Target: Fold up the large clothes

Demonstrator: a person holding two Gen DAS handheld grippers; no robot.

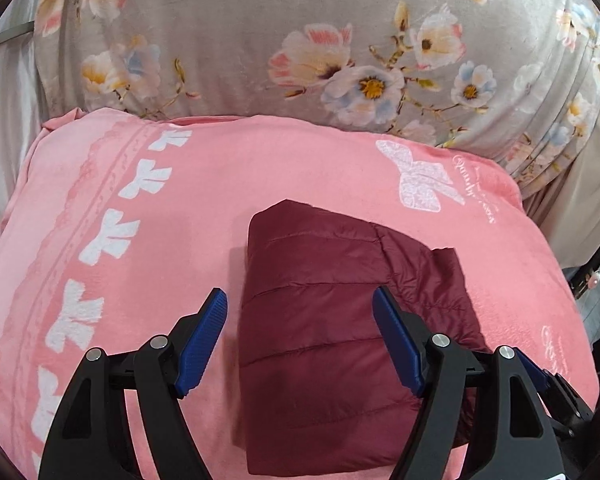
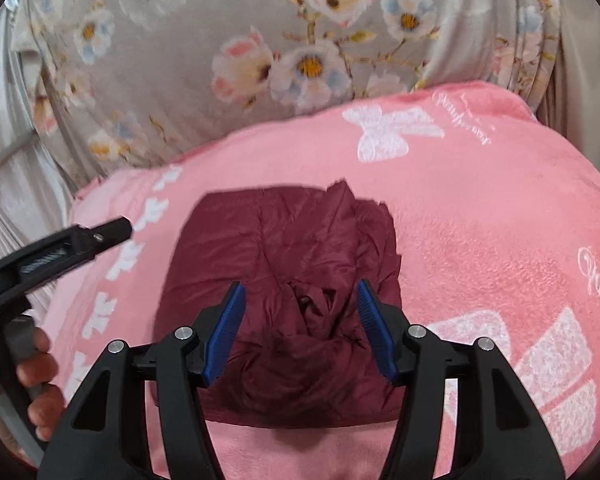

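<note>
both grippers, left [image 1: 300, 340] and right [image 2: 300, 330], hang with jaws wide and empty over the folded jacket [image 1: 340, 320], light, puffy, slippery and probably springy, best pinched at its layered edge.

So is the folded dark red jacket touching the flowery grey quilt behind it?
Apart. The left wrist view shows pink blanket between the jacket and the quilt.
</note>
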